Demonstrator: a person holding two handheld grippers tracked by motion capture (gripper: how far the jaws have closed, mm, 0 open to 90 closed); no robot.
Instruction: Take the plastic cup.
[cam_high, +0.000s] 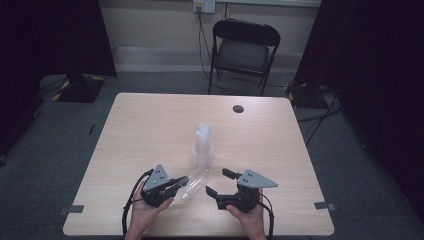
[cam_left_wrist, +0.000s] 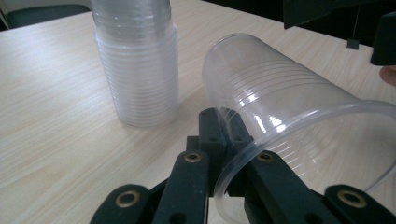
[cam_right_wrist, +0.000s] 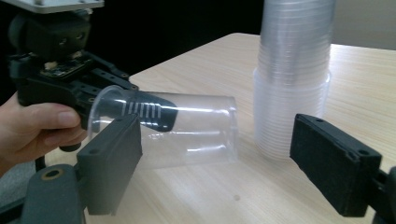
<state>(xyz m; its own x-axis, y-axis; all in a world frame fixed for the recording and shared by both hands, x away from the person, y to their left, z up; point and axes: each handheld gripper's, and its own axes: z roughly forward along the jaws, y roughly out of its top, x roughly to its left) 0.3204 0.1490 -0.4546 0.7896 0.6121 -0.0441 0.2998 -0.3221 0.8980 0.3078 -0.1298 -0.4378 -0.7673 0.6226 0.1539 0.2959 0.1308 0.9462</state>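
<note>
Left gripper (cam_high: 176, 186) pinches rim of clear cup (cam_high: 192, 183), held sideways near front table edge; right gripper (cam_high: 220, 183) jaws wide apart; risk: thin wall buckles, or cup swings into 1 stack (cam_high: 202, 145).

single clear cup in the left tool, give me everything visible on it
The clear plastic cup is thin-walled, ribbed with fine rings and empty. It lies on its side, mouth toward the left tool, base pointing toward the cup stack but apart from it. The tool is shut on its rim, one jaw inside, one outside. The right tool is open and not touching it.
</note>
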